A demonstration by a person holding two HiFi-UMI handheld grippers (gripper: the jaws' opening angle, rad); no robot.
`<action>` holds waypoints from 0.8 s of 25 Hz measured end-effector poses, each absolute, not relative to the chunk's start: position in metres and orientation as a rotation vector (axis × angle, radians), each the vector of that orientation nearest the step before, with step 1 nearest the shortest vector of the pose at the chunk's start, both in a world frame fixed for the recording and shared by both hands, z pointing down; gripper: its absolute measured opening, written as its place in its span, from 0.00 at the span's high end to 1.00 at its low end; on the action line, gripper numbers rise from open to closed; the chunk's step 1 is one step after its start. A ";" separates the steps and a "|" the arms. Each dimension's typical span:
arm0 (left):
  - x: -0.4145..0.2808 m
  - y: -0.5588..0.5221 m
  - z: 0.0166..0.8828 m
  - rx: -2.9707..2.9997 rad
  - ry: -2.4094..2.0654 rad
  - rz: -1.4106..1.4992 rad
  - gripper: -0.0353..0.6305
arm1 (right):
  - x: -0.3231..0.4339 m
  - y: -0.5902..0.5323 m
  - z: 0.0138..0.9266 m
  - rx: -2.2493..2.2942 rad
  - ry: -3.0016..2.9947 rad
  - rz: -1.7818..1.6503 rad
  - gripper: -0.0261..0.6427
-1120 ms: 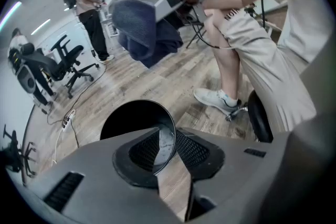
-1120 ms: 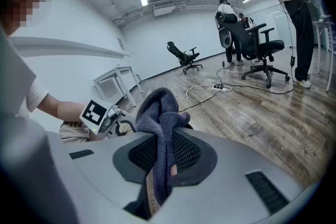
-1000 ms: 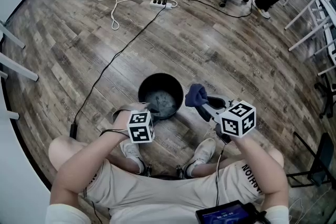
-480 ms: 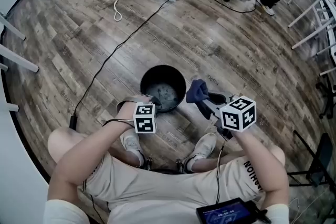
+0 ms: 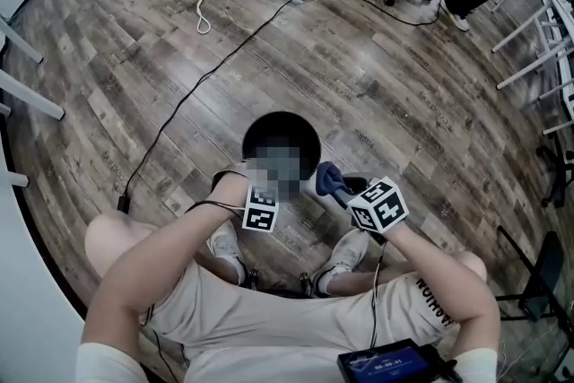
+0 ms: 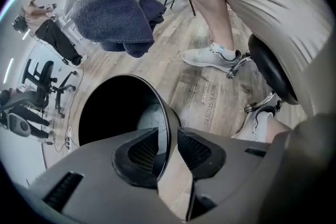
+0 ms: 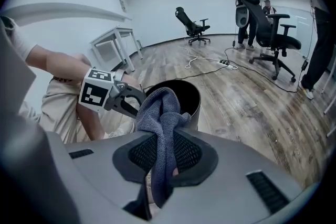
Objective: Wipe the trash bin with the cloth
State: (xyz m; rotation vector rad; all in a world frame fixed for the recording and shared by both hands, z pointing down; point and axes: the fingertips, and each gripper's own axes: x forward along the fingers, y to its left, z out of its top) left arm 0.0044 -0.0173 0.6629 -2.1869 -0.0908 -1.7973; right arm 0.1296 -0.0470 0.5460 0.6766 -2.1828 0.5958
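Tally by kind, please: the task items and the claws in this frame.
Trash bin: 1
Cloth: 1
Claws: 2 (left claw, jaws have just been opening, astride the bin's rim; right claw, shut on the cloth)
Total: 4

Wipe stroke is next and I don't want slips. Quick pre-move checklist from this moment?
1. Grip on cloth: ok, right gripper is shut on it.
2. Bin braced: not ok. The trash bin rim sits inside the left gripper, whose jaws have just been opening and do not press it.
3. Cloth on bin: not ok, it hangs clear of the rim.
4. Bin upright: ok.
5. Black cable clear of bin: ok.
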 end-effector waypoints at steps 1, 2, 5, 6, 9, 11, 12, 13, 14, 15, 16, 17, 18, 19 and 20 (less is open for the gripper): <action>0.002 -0.018 0.668 -2.179 -0.100 -1.812 0.78 | 0.127 -0.045 0.555 0.667 -2.169 0.597 0.88; 0.000 -0.019 0.672 -2.175 -0.106 -1.828 0.78 | 0.124 -0.044 0.564 0.662 -2.158 0.595 0.88; -0.007 -0.018 0.685 -2.159 -0.131 -1.859 0.78 | 0.119 -0.041 0.596 0.669 -2.144 0.559 0.88; -0.008 -0.018 0.688 -2.140 -0.143 -1.858 0.79 | 0.117 -0.041 0.608 0.677 -2.141 0.545 0.88; -0.008 -0.019 0.690 -2.105 -0.180 -1.855 0.84 | 0.115 -0.041 0.639 0.718 -2.141 0.531 0.88; -0.007 -0.019 0.690 -2.093 -0.201 -1.853 0.84 | 0.112 -0.044 0.648 0.754 -2.152 0.537 0.88; -0.007 -0.018 0.690 -2.083 -0.213 -1.849 0.85 | 0.110 -0.047 0.650 0.769 -2.158 0.539 0.88; -0.007 -0.018 0.690 -2.073 -0.227 -1.841 0.86 | 0.108 -0.049 0.651 0.778 -2.163 0.539 0.88; -0.007 -0.017 0.689 -2.063 -0.242 -1.832 0.86 | 0.106 -0.051 0.653 0.781 -2.165 0.535 0.88; -0.008 -0.016 0.689 -2.054 -0.257 -1.821 0.87 | 0.104 -0.052 0.654 0.781 -2.165 0.529 0.88; -0.008 -0.015 0.689 -2.047 -0.271 -1.810 0.88 | 0.103 -0.053 0.656 0.779 -2.165 0.521 0.88; -0.008 -0.014 0.690 -2.043 -0.284 -1.799 0.88 | 0.102 -0.054 0.659 0.777 -2.166 0.512 0.88; -0.007 -0.013 0.690 -2.043 -0.292 -1.792 0.88 | 0.102 -0.056 0.662 0.775 -2.168 0.502 0.88; -0.007 -0.013 0.690 -2.046 -0.298 -1.788 0.89 | 0.103 -0.058 0.667 0.773 -2.171 0.491 0.88; -0.006 -0.013 0.690 -2.050 -0.301 -1.786 0.89 | 0.104 -0.060 0.672 0.773 -2.174 0.481 0.88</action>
